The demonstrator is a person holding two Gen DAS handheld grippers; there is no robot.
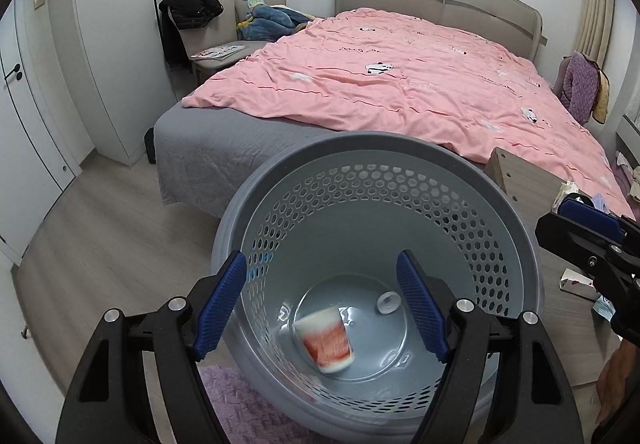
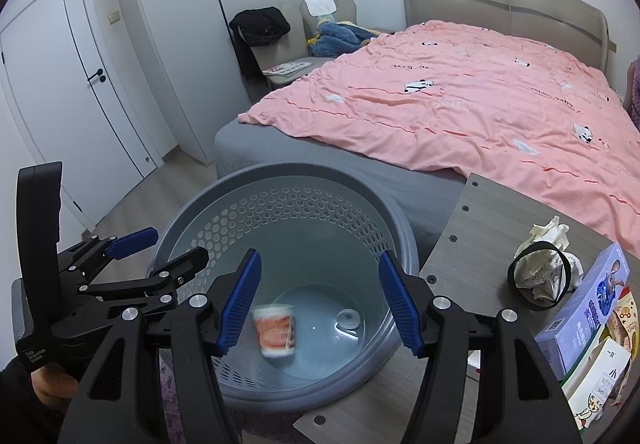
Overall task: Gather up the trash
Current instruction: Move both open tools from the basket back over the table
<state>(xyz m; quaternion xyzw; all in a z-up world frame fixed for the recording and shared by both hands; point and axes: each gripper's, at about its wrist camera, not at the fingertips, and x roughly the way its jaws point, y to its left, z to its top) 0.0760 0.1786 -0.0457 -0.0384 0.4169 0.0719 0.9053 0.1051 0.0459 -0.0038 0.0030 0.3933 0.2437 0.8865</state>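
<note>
A grey perforated basket stands on the floor by the bed. Inside it lie a blurred red-and-white paper cup and a small white lid. My left gripper is open and empty, above the basket's mouth; it also shows in the right wrist view. My right gripper is open and empty above the basket; it shows at the right edge of the left wrist view. Crumpled white paper, a crumpled wrapper with a black band and several cartons lie on the wooden table.
A bed with a pink duvet stands behind the basket. A chair with clothes stands by the white wardrobe. A purple rug lies under the basket's near side. Wood floor lies to the left.
</note>
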